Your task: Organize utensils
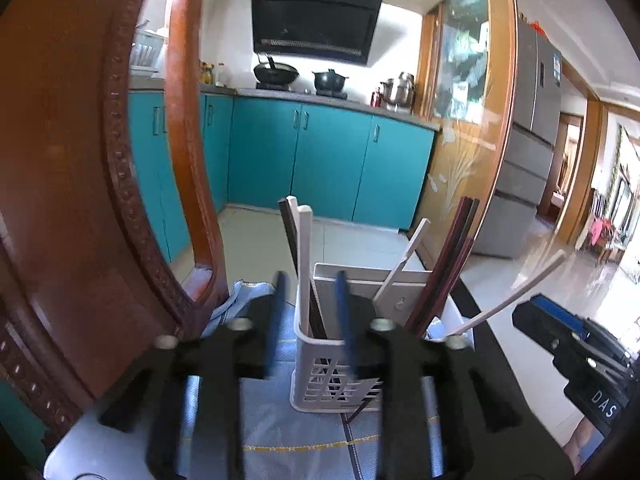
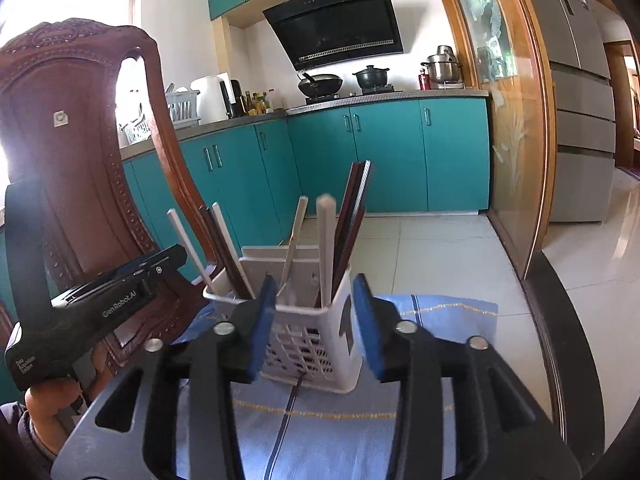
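A white slotted utensil basket [image 1: 340, 384] [image 2: 304, 344] stands upright on a blue cloth [image 1: 280, 420] [image 2: 440, 340]. Several chopsticks stick out of it: white chopsticks [image 1: 305, 264] [image 2: 326, 240] and a dark brown pair [image 1: 452, 264] [image 2: 356, 216] leaning right. One white chopstick [image 1: 512, 296] slants far out to the right. My left gripper [image 1: 311, 280] is open just in front of the basket's left side, with nothing between its blue pads. My right gripper [image 2: 315, 280] is open too, and its pads stand on either side of the basket's near face without touching it.
A carved wooden chair back [image 1: 60, 160] [image 2: 60, 140] rises close on the left. The table's dark edge [image 2: 560, 340] curves along the right, with tiled floor beyond. Each gripper shows in the other's view: the right gripper's body [image 1: 560, 328] and the left gripper's body [image 2: 120, 280], held by a hand [image 2: 44, 412].
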Action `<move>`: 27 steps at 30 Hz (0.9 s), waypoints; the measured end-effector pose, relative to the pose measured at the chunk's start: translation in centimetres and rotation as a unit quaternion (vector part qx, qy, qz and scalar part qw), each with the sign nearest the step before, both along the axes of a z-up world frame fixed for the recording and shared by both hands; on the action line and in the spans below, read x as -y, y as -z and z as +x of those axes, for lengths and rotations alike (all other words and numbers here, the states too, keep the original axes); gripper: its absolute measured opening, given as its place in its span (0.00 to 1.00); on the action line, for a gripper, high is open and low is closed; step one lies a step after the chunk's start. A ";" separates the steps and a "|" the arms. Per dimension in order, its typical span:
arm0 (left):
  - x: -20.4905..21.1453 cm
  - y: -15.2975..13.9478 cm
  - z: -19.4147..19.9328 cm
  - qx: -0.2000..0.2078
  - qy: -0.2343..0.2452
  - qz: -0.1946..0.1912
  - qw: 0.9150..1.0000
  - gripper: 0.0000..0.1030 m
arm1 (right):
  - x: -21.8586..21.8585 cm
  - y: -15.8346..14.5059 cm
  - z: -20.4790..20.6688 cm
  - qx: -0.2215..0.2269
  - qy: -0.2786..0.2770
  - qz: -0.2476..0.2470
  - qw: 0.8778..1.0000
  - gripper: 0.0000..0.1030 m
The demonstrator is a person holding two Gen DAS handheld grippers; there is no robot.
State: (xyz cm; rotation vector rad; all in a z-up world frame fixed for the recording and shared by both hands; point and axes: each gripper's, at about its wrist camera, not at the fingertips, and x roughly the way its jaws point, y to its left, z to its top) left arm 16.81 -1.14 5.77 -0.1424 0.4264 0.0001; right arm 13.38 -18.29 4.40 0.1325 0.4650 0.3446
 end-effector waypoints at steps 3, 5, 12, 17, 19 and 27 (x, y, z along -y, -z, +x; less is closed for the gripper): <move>0.4 0.6 -1.7 0.008 0.005 0.015 1.000 0.40 | 0.4 0.9 -1.8 -0.001 0.003 -0.015 1.000 0.54; 0.7 1.0 -2.9 0.010 0.003 0.036 0.999 0.45 | 0.8 1.7 -3.1 -0.006 0.006 -0.018 1.000 0.61; 0.9 2.5 -7.9 0.019 0.014 0.057 0.998 0.75 | 2.4 3.6 -8.5 0.010 0.033 -0.028 0.999 0.87; 1.0 3.6 -11.6 0.040 0.015 0.066 0.997 0.90 | 3.0 3.8 -12.3 0.051 0.055 -0.014 0.997 0.97; 0.9 3.7 -13.0 0.052 0.017 0.063 0.997 0.96 | 2.5 3.7 -13.3 0.063 0.057 -0.026 0.996 0.97; 0.1 4.0 -14.9 0.054 0.019 0.042 0.997 0.96 | 0.5 4.4 -14.9 0.078 0.052 -0.073 0.993 0.97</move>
